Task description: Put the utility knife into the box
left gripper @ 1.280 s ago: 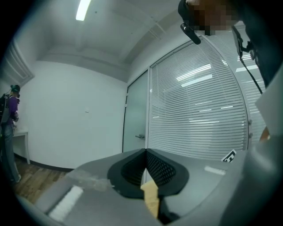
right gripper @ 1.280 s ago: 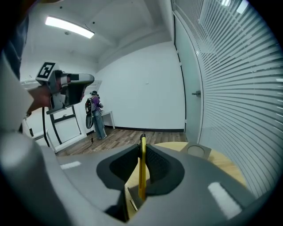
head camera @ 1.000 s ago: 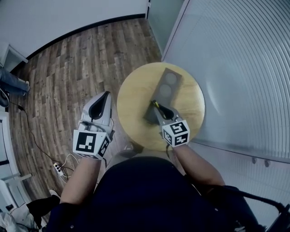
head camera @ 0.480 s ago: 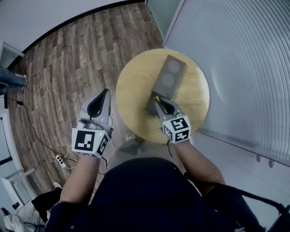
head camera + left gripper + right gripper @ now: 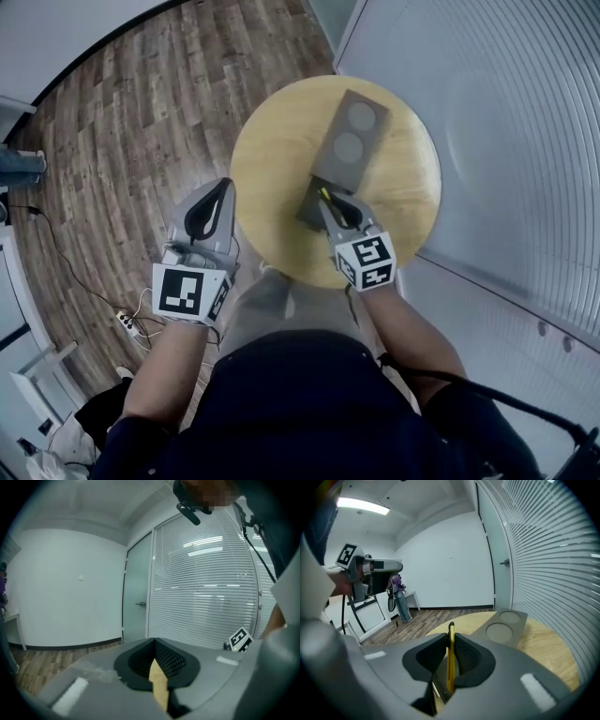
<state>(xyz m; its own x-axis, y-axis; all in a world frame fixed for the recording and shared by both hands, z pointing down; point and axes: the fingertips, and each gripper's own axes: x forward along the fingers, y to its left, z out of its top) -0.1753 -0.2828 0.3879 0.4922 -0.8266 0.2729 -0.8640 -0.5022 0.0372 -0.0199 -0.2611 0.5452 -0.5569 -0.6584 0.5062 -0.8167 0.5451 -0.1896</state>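
A grey box (image 5: 350,132) with two round recesses lies on the round wooden table (image 5: 272,150); it also shows ahead in the right gripper view as the box (image 5: 505,625). My right gripper (image 5: 328,200) hovers over the box's near, darker end, shut on the yellow utility knife (image 5: 324,196). The knife (image 5: 450,658) stands on edge between the pads, its tip poking past them. My left gripper (image 5: 221,187) hangs over the floor just left of the table, with its jaws together at the tips. In the left gripper view, only a tan sliver shows behind the gripper's (image 5: 154,642) closed tips.
Wood-plank floor surrounds the table. A glass wall with blinds (image 5: 525,141) runs close along the table's right side. A power strip and cable (image 5: 125,323) lie on the floor at the left. A person's legs (image 5: 19,169) stand at the far left edge.
Both grippers have sunk a little. The right one still holds the knife over the box's near end; the left stays beside the table. The table sits higher in the head view.
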